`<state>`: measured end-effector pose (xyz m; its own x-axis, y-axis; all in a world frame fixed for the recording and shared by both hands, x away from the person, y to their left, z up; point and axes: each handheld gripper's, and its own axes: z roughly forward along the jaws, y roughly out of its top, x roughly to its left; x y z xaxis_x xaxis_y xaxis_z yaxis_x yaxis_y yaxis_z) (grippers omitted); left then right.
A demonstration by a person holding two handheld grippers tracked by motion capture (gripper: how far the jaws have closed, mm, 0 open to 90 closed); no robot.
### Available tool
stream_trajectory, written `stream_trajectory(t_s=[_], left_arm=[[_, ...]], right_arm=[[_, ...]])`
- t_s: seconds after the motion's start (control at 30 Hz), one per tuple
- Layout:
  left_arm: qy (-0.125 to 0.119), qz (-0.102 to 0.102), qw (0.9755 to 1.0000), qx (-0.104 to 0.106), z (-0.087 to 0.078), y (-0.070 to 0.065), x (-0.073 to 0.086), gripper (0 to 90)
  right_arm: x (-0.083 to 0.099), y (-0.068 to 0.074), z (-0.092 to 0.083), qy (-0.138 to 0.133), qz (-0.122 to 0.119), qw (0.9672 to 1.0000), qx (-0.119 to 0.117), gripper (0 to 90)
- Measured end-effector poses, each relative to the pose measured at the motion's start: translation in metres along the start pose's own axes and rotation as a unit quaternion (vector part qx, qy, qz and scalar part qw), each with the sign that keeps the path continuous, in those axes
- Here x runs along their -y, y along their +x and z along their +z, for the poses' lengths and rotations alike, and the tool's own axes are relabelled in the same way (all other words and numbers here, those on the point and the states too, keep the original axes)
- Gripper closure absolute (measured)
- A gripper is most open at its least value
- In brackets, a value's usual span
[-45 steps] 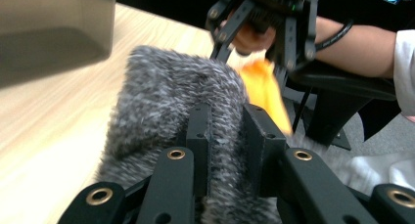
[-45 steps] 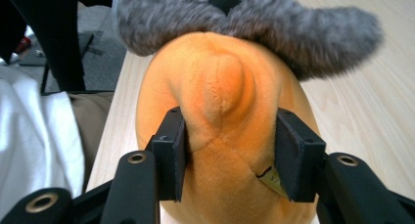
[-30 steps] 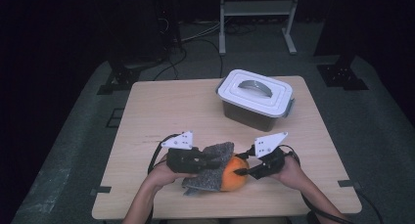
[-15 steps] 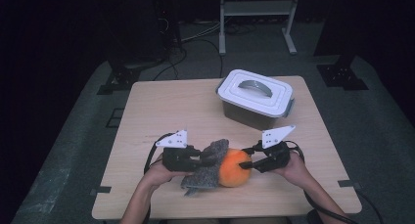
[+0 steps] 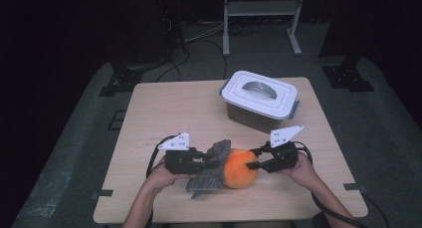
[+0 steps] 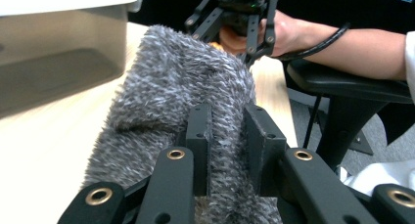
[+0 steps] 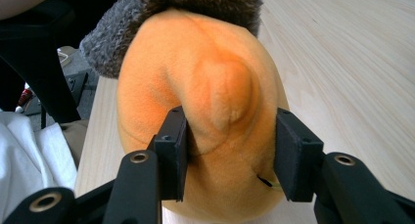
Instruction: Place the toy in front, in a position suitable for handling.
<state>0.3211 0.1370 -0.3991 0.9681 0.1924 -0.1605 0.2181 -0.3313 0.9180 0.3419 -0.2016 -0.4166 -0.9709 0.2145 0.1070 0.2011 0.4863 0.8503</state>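
A round orange plush ball [image 5: 240, 168] rests near the table's front edge with a grey fuzzy cloth [image 5: 211, 171] draped against its left side. My left gripper [image 5: 215, 161] is shut on a fold of that cloth; in the left gripper view the grey fuzzy cloth [image 6: 171, 87] is pinched between the two pads of my left gripper [image 6: 227, 136]. My right gripper [image 5: 252, 162] comes in from the right and is shut on the ball. In the right gripper view its pads dent the orange plush ball [image 7: 205, 87] on both sides of my right gripper [image 7: 230, 145].
A lidded white plastic container [image 5: 259, 101] with a grey handle stands at the back right of the wooden table [image 5: 164, 113]. The same container [image 6: 54, 53] lies just beyond the cloth in the left gripper view. A dark chair sits at the table's near side.
My right gripper has shifted slightly right with the ball, and more orange shows beside the cloth. The left gripper has hardly moved and keeps its hold.
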Motion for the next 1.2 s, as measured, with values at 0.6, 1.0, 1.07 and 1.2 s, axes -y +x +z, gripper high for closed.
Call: stream_trajectory(t_s=[0.6,1.0,1.07,1.2], left_arm=[[-0.003,-0.002,1.0,0.008,0.022,-0.004,0.0,73.8],[-0.058,-0.001,0.9983,0.008,-0.005,-0.003,-0.011,73.9],[-0.051,0.003,0.9987,0.004,-0.005,-0.004,-0.011,73.9],[-0.03,-0.002,0.9995,0.004,0.003,-0.001,-0.002,73.9]], right_arm=[[-0.029,0.027,0.016,0.055,-0.061,0.9965,0.015,19.7],[-0.035,0.029,0.019,-0.032,-0.04,0.9987,-0.001,47.6],[-0.033,0.028,0.022,-0.039,-0.033,0.9986,-0.008,46.8],[-0.027,0.025,0.028,-0.006,-0.041,0.9991,0.004,44.6]])
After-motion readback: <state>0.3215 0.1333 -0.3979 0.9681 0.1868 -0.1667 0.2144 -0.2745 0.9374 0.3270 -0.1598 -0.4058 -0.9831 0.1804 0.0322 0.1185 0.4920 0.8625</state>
